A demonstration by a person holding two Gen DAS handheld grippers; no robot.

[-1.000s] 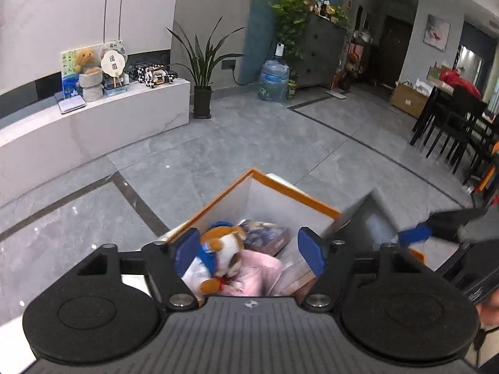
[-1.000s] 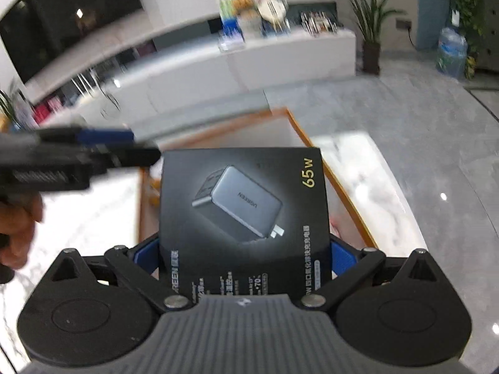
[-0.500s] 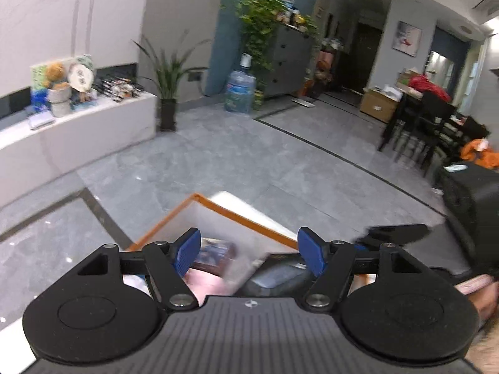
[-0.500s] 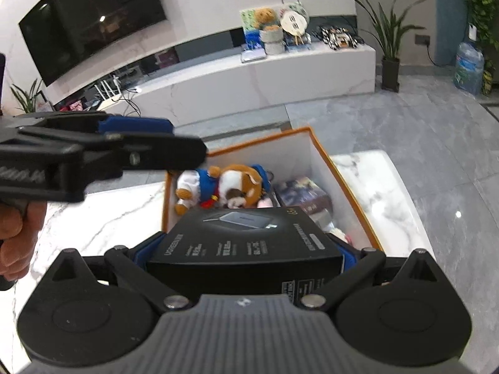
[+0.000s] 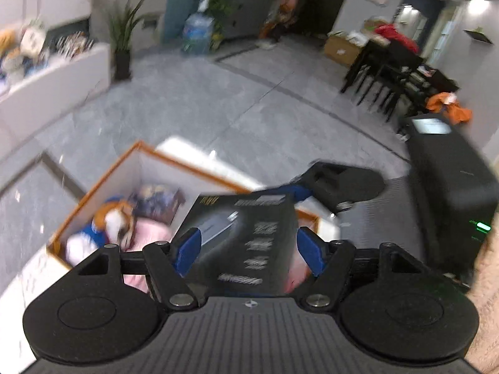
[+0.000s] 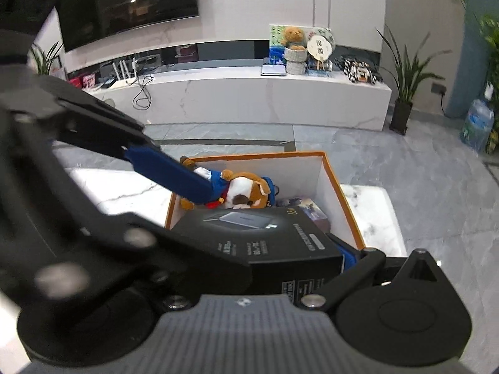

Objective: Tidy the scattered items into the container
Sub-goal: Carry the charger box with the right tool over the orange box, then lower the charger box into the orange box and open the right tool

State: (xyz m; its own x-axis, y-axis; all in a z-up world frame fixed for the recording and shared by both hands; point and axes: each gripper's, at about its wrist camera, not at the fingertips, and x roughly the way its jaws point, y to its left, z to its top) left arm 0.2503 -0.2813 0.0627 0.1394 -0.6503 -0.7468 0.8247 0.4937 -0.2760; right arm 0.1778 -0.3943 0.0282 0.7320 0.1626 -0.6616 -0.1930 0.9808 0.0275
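A black charger box (image 6: pixel 265 237) hangs flat over the near edge of the white, orange-rimmed container (image 6: pixel 324 168), and my right gripper (image 6: pixel 259 249) is shut on it. My left gripper (image 5: pixel 248 251) reaches in from the left with its jaws opening. In the left wrist view the box shows between its blue pads (image 5: pixel 187 247), and no pad visibly presses on it. Its body hides my right gripper's left finger in the right wrist view. In the container lie a plush dog (image 6: pixel 246 190), a pink item (image 5: pixel 149 233) and a small dark pack (image 6: pixel 308 210).
The container stands on a white marble tabletop (image 6: pixel 124 187). A black device with a green light (image 5: pixel 452 193) is close on the right. Grey floor, a low white TV bench (image 6: pixel 249 99), a potted plant (image 6: pixel 402 106) and dark dining chairs (image 5: pixel 383 71) lie beyond.
The right gripper has tipped the charger box from upright to flat and brought it over the container. The left gripper has swung right, so the box now shows between its pads.
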